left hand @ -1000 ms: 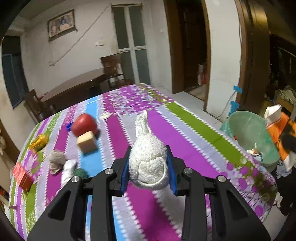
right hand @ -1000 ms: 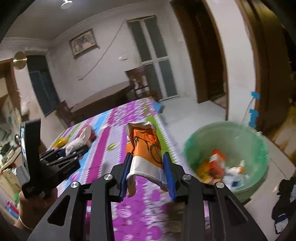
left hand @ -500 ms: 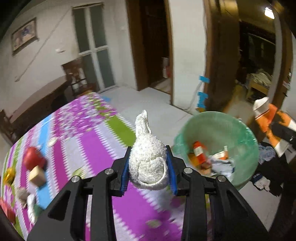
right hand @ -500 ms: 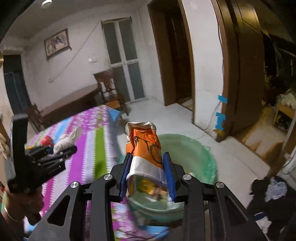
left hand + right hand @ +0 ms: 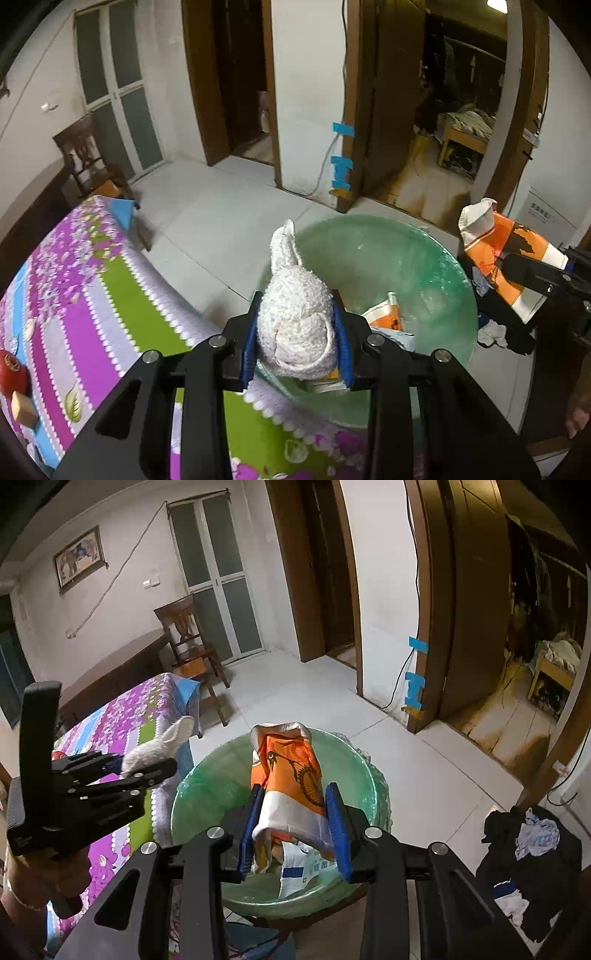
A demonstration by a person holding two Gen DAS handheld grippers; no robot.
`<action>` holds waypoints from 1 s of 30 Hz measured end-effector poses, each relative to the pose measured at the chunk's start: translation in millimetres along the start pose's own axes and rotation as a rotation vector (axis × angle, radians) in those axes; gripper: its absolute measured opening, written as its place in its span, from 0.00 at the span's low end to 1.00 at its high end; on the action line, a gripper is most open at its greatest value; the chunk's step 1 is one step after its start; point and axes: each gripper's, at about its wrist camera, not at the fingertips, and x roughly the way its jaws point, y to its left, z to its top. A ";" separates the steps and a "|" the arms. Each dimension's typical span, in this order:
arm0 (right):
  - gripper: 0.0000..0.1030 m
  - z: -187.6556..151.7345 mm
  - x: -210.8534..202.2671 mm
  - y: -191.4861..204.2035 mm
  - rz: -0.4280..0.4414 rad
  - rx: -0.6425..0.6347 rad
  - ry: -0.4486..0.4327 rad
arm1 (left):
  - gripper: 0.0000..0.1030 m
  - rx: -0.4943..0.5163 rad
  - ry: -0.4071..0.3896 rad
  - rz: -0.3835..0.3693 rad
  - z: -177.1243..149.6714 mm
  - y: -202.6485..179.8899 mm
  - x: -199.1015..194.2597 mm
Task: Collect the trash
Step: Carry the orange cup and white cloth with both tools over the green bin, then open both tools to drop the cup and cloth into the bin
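Both tongs are clamped on trash and held over or beside the green basin point(image 5: 207, 794). Left tongs point(image 5: 295, 334) grip a white crocheted piece point(image 5: 293, 325) between their blue pads point(image 5: 249, 347); its rounded body fills the gap between the pads and its narrow tip sticks up and away from the jaws. In the left wrist view this piece sits in front of the near rim of the basin, right at the edge of the table covered with a purple, green and blue striped cloth point(image 5: 110, 295). From the right wrist view the same tongs point(image 5: 147, 764) stand over the table edge, just beside the basin's left rim, with the white piece point(image 5: 159, 746) poking out toward the basin.

Right tongs point(image 5: 291, 825) hold an orange and white wrapper point(image 5: 291, 775) upright between their pads, the lower white band pinched and the orange top rising above the jaws. They hang directly over the basin's inside, where other wrappers point(image 5: 303, 864) already lie at the bottom. A red apple point(image 5: 11, 371) and a small wooden block point(image 5: 24, 408) rest on the cloth, well apart from the basin.
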 end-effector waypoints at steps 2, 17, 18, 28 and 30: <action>0.34 -1.2 4.1 0.5 0.002 0.002 0.004 | 0.32 0.004 0.011 -0.009 1.2 -2.4 5.1; 0.34 -4.0 29.8 9.4 -0.003 0.003 0.013 | 0.32 0.055 0.036 0.008 1.7 -15.9 21.1; 0.35 -2.8 32.3 8.8 -0.007 -0.002 0.013 | 0.34 0.056 0.036 0.016 3.5 -16.9 22.8; 0.53 -1.7 42.7 14.4 -0.038 -0.018 -0.011 | 0.42 0.052 0.017 0.068 1.3 -15.6 17.7; 0.53 -3.0 41.8 15.2 -0.044 -0.023 -0.012 | 0.42 0.048 0.010 0.075 0.1 -15.1 14.6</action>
